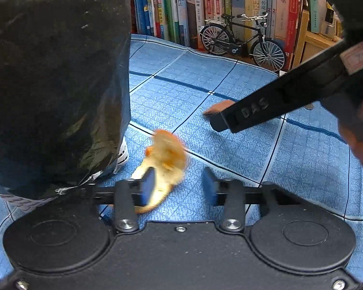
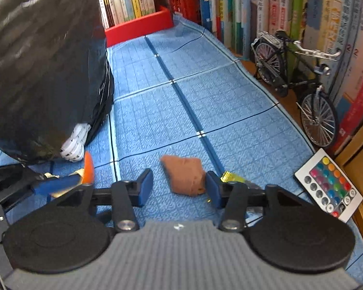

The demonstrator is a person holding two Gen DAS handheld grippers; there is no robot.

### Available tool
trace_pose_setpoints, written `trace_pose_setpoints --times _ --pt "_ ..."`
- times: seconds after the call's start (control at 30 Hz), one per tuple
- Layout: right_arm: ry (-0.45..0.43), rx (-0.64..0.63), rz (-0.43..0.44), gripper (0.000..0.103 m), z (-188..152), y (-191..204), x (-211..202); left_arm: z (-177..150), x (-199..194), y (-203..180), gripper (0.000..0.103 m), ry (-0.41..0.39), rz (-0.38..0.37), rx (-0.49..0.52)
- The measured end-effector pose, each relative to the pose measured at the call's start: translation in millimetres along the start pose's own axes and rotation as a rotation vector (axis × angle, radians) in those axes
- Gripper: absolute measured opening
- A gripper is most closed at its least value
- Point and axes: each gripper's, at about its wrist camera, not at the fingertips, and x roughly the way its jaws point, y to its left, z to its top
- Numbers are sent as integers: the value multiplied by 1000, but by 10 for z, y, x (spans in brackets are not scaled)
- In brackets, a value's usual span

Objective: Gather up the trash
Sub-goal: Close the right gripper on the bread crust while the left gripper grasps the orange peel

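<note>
An orange peel (image 1: 165, 154) lies blurred on the blue mat (image 1: 230, 145), against the inner side of the left finger of my left gripper (image 1: 179, 184), which is open. A black trash bag (image 1: 53, 77) bulges on the left. In the right wrist view, a brown crumpled scrap (image 2: 184, 176) sits between the fingers of my open right gripper (image 2: 179, 186), close to the right finger. A gold wrapper (image 2: 230, 176) peeks out behind that finger. The peel (image 2: 88, 169) shows at the far left, beside the trash bag (image 2: 41, 60). The brown scrap (image 1: 220, 106) is half hidden in the left wrist view.
A model bicycle (image 2: 300, 84) and rows of books (image 2: 326, 24) line the right edge. A white remote (image 2: 329, 188) lies at the mat's right corner. A red box (image 2: 138, 26) stands at the far end. A hand (image 1: 360, 130) is at the right.
</note>
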Motion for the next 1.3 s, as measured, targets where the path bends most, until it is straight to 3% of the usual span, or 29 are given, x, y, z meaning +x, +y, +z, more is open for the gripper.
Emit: trace_pose_setpoints --times 0.03,0.1,0.23,0.33,0.4,0.43,0.47,0.6,0.73,0.83,0.9,0.93,1.0,1.07,1.13,1.3 --pt "-3 -4 -7 46 -7 18 14 2 -5 -19 18 1 -2 20" --pt "-10 -11 -11 34 -19 39 11 3 -25 -39 13 -2 -3 36" --pt "-35 -5 -8 34 -9 47 -46 19 -90 -82 8 -24 20 55" --pt "-56 -2 -14 34 32 51 -107 33 -154 -65 19 -31 60 25" --pt "-66 2 -17 34 64 51 -144 36 -192 -58 38 -19 106 8" --pt "-73 3 -21 34 75 52 -164 36 -193 -55 53 -11 129 5" --pt "-77 3 -22 34 87 51 -177 25 -192 -38 59 -5 144 6" --pt "-79 3 -23 34 107 57 -209 4 -60 31 71 54 138 6" --pt "-75 4 -23 34 104 55 -208 -1 -62 140 73 54 94 -41" --pt "-76 9 -25 34 98 47 -211 30 -43 156 68 53 47 -50" --pt "-79 14 -27 34 93 38 -222 26 -32 140 62 50 53 -50" --pt "-82 18 -26 34 93 31 -231 27 -38 132 51 45 44 -46" --pt "-89 25 -25 34 95 20 -251 31 -72 117 44 33 39 -35" --pt "-99 30 -23 34 106 13 -276 33 -107 72 30 21 57 -10" --pt "-112 37 -23 34 125 6 -315 37 -170 68 24 13 57 -8" --pt "-169 61 -15 34 209 -7 -487 111 -375 52 23 -34 22 -19"
